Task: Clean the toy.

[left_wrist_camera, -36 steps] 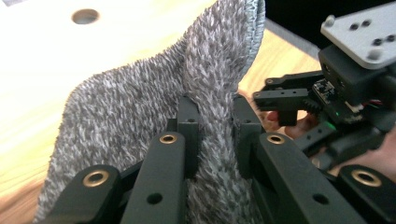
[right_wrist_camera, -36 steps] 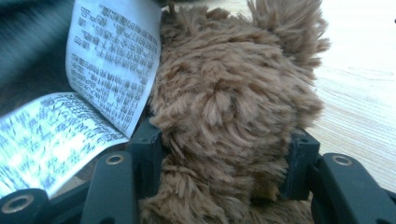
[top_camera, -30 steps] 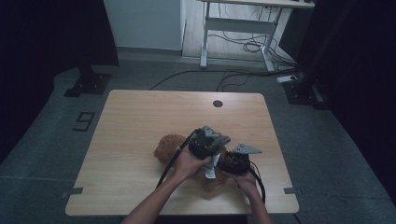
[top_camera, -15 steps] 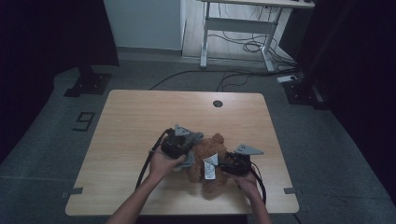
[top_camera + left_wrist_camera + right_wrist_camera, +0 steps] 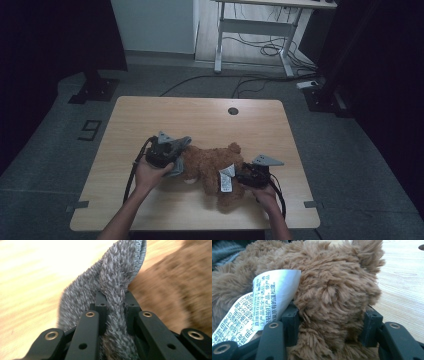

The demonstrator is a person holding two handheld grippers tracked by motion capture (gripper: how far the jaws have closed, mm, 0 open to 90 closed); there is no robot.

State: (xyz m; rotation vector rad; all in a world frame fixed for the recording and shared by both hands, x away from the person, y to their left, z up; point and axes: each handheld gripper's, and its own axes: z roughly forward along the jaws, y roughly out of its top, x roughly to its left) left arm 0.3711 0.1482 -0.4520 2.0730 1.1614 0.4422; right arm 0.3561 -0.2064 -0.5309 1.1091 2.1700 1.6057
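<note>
Desk point(image 5: 150, 115): pale wood-grain top, rectangular with rounded corners, one small dark round hole near the far edge.
Plush toy point(image 5: 212, 167): brown, shaggy pile, lying across the near-centre of the desk between the two claws; one rounded ear or limb points toward the far edge. The left gripper view shows it as a blurred brown mass (detail hard to make out).
Grey cloth point(image 5: 179, 150): short fuzzy pile with a stitched hem, draped at the toy's left end and touching it; its lower part is hidden behind the left claw.
Left claw point(image 5: 167, 155): jaws narrow, pinching a fold of the grey cloth point(image 5: 113, 290); the fold rises between both jaws.
Right claw point(image 5: 245, 177): jaws set wide, gripping a thick lump of the plush toy point(image 5: 332, 290) at its right end.
Label point(image 5: 226, 178): white fabric tag, curled, printed with small dark characters; in the right gripper view the label point(image 5: 269, 297) lies against the left jaw, cut off by the frame's bottom edge.
</note>
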